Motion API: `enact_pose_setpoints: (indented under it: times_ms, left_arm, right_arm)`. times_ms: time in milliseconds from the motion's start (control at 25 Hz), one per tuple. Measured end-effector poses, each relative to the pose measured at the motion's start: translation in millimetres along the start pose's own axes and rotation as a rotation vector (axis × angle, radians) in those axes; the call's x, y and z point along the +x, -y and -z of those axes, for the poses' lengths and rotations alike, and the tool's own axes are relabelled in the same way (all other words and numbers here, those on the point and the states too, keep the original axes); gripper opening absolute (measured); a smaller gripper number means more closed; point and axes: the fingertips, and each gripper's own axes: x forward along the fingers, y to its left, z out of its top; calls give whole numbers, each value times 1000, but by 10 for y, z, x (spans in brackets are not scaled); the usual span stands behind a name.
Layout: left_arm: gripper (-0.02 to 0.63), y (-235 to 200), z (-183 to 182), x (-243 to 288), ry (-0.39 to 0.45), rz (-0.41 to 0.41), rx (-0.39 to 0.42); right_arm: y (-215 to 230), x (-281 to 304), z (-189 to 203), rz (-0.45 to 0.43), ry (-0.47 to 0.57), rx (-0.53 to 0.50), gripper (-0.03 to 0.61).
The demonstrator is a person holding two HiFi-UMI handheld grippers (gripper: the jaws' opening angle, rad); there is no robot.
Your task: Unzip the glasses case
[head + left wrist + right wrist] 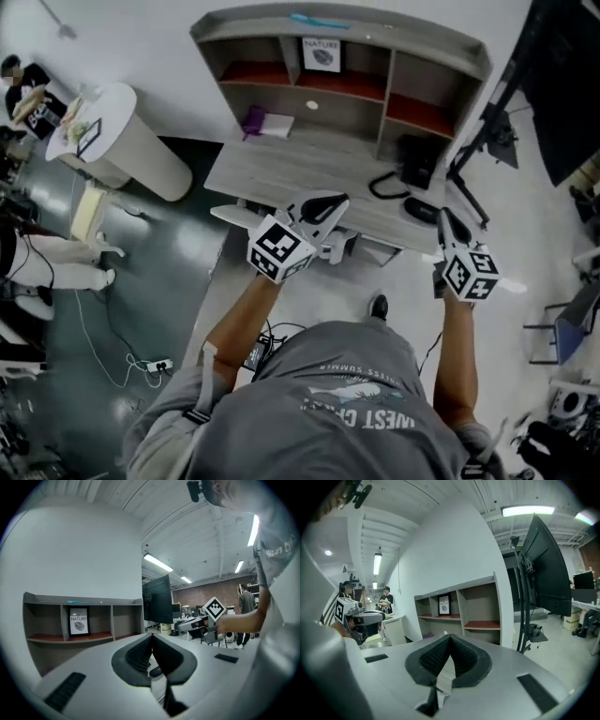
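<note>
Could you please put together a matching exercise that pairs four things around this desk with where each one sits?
Things:
1. NATURE picture
2. purple object
3. monitor
4. round white table

Places, as the head view shows them:
a. beyond the right end of the desk
b. in the middle compartment of the hutch
c. standing off to the left of the desk
d. on the desk top, toward its left end

Pairs: 1-b, 2-d, 3-a, 4-c.
</note>
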Motion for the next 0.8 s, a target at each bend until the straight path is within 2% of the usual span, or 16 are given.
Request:
enact_pose_setpoints:
  times_ms: [200, 440, 680, 800]
  left_arm:
    - [0, -197, -41, 242, -8, -50, -7]
    - [0, -334, -12, 554, -29, -80, -38]
    - [0, -532, 126, 771, -57, -118, -86]
    - [0, -512, 302, 979, -85, -127, -117]
  right_arm:
    - [289, 410, -20, -54, -45, -24, 12]
    - [709, 728, 40, -70, -103, -44, 12]
    - [1042, 1152, 207, -78, -159, -103, 12]
    - [1297, 1292, 479, -77, -211, -146, 12]
